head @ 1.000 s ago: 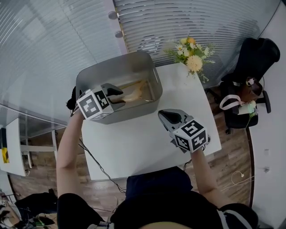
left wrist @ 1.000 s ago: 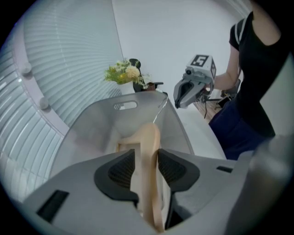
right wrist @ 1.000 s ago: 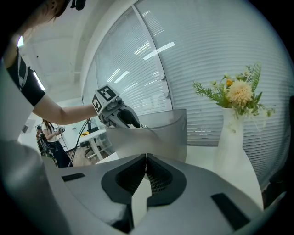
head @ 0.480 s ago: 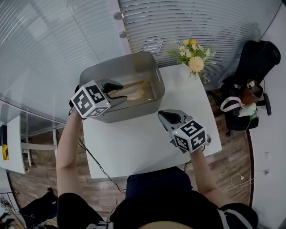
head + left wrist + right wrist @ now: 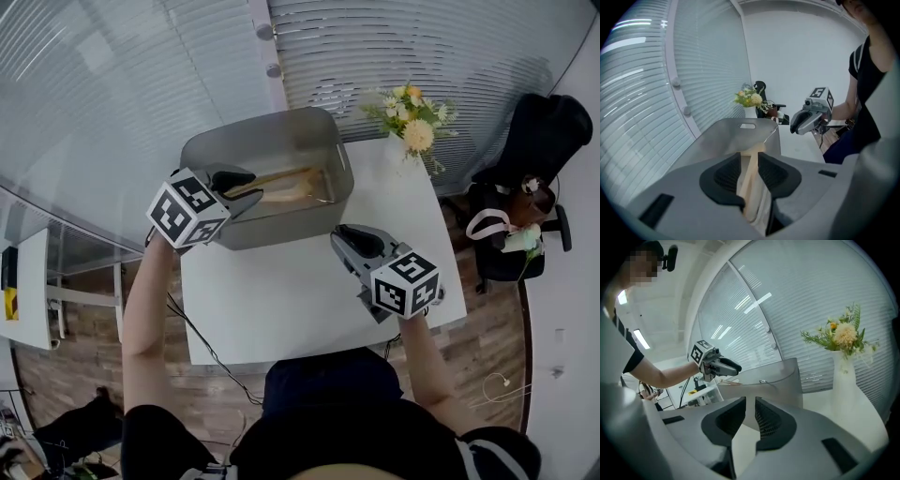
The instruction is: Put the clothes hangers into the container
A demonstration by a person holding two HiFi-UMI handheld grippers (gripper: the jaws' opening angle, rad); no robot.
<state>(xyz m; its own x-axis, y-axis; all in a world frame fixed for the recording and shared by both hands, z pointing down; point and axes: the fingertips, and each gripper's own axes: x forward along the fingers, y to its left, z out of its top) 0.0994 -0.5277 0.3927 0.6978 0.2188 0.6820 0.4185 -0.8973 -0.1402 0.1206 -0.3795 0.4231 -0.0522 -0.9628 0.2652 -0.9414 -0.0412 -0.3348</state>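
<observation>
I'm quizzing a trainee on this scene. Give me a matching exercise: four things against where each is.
Things: 1 wooden clothes hanger; 2 white vase of yellow flowers; 3 black office chair; 4 right hand-held gripper.
Places: A on the wooden floor; B inside the grey plastic container; C over the bare white table; D table's far right corner.
Pairs: 1-B, 2-D, 3-A, 4-C.

This looks like an office room. Glass partition walls (image 5: pixel 103 122) with horizontal blinds (image 5: pixel 422 47) close it in, and a black office chair (image 5: pixel 544 131) stands on a wood-plank floor (image 5: pixel 487 314). A plain white bench (image 5: pixel 281 291) carries a vase of flowers (image 5: pixel 417 117), and at the far left another white desk (image 5: pixel 23 300) shows.
</observation>
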